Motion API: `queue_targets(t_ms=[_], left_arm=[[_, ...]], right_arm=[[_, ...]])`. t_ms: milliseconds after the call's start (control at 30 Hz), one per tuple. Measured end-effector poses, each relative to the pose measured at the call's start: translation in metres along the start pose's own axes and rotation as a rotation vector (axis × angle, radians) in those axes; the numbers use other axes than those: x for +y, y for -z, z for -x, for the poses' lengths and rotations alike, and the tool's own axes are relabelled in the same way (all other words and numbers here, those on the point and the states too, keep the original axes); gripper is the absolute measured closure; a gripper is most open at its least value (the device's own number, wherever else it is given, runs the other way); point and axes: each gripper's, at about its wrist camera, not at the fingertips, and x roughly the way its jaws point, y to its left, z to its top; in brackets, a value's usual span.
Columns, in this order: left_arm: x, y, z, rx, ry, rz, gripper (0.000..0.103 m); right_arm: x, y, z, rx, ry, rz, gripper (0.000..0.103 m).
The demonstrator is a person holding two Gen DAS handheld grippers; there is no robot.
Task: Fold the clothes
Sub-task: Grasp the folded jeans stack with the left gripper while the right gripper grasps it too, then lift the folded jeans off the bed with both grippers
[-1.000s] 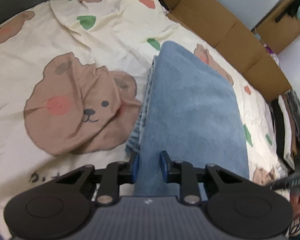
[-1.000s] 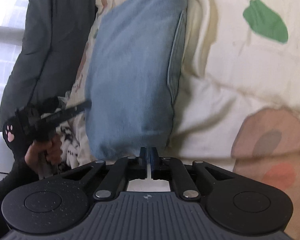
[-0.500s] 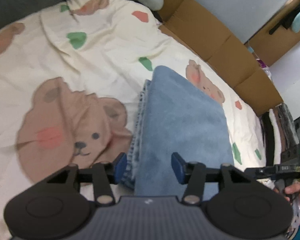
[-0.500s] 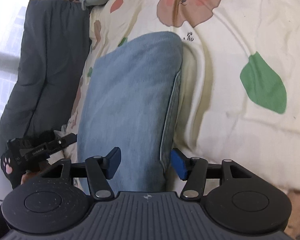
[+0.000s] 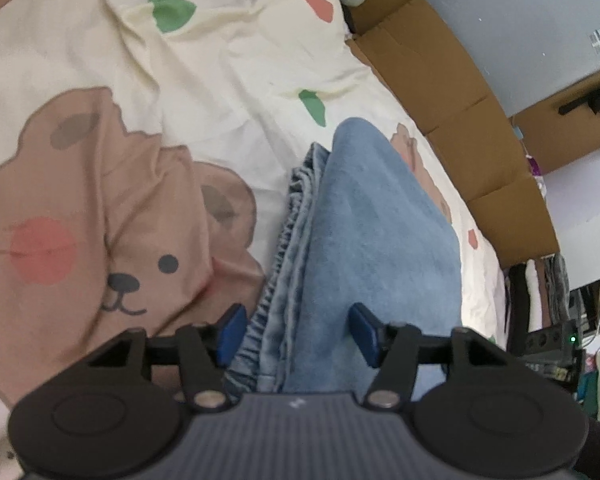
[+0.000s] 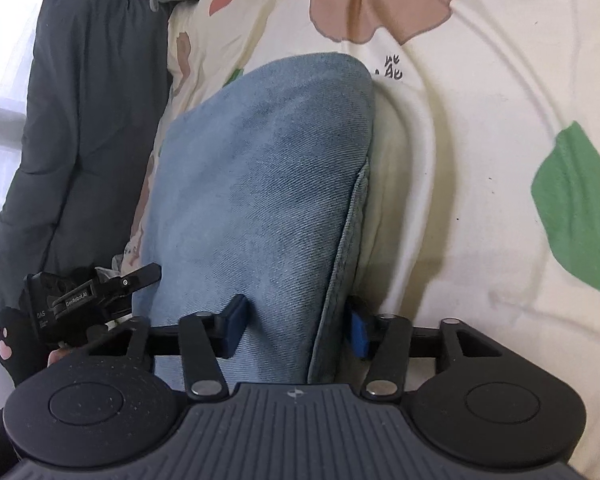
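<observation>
A folded blue denim garment [image 5: 376, 240] lies on a cream bed sheet [image 5: 220, 60] printed with brown bears. My left gripper [image 5: 297, 334] sits low over one end of it. Its jaws are opening, and the stacked denim edges lie between the blue pads without being pressed. From the opposite end, my right gripper [image 6: 296, 328] straddles the same garment [image 6: 260, 184]. Its jaws are closing around the folded edge. One pad rests over the top layer, the other sits beside the seam, and no firm pinch shows.
Brown cardboard boxes [image 5: 460, 92] line the bed's far side. A dark grey cushion [image 6: 80, 120] stands along the left of the right wrist view. A hand in a black paw-print glove [image 6: 8, 340] holds the other gripper there. Stacked clothes [image 5: 548, 292] sit off the bed.
Both grippers were shut on the denim's ends a second ago and have let go. Both sank closer to the cloth. The right jaws spread wide, then narrowed.
</observation>
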Motion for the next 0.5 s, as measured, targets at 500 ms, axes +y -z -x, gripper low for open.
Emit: queue_targets(t_ms=[500], left_arm=[[-0.027, 0.016, -0.024, 0.053, 0.080, 0.023, 0.049]], right_arm=[[0.009, -0.007, 0.065, -0.028, 0.042, 0.029, 0.085]])
